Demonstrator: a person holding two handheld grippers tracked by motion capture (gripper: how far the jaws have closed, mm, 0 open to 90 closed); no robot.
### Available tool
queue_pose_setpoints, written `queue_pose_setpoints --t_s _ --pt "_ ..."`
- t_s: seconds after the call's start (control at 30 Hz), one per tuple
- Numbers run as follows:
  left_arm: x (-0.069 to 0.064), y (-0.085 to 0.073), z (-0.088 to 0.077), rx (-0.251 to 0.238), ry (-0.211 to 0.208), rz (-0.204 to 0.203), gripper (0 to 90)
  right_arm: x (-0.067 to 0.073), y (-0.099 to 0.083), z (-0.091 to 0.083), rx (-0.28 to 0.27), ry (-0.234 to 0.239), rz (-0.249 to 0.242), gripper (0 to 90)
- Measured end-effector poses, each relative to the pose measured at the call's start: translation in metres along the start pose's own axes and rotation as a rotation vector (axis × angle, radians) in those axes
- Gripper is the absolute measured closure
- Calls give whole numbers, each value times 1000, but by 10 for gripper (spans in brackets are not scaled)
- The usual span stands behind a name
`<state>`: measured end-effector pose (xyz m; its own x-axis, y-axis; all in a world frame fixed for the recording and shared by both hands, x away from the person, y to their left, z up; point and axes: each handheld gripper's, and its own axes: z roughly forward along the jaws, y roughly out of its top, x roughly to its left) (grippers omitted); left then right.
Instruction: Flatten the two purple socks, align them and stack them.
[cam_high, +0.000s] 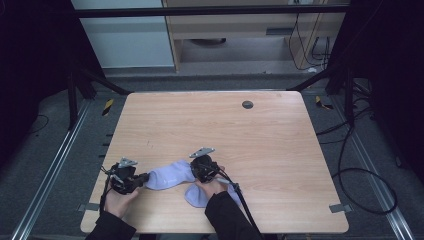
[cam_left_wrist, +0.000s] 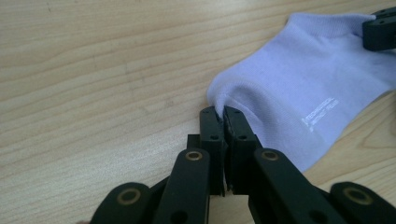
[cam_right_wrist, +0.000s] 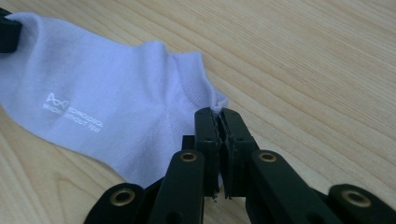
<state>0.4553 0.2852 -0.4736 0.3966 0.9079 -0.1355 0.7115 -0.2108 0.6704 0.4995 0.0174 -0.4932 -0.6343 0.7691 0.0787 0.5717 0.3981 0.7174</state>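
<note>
Both grippers, left (cam_high: 141, 178) and right (cam_high: 198, 169), are pinching opposite ends of one sock (cam_high: 170, 175) near the bench's (cam_high: 210, 125) front edge, fingers clenched on fabric, probably to stretch it flat.

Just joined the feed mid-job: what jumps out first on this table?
A pale lilac sock stretched near the table's front edge, pinched at both ends. The left hand-held gripper is shut on one end, the right hand-held gripper on the other. A second lilac sock lies just beneath the right hand.
</note>
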Motion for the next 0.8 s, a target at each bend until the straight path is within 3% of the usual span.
queue_pose_setpoints --t_s 0.33,0.8 --pt "-18 13 -16 -79 -60 29 868 -4 6 -41 -91 36 16 873" --pt "-58 25 -9 -70 -128 93 868 -28 -17 -97 -128 24 32 872"
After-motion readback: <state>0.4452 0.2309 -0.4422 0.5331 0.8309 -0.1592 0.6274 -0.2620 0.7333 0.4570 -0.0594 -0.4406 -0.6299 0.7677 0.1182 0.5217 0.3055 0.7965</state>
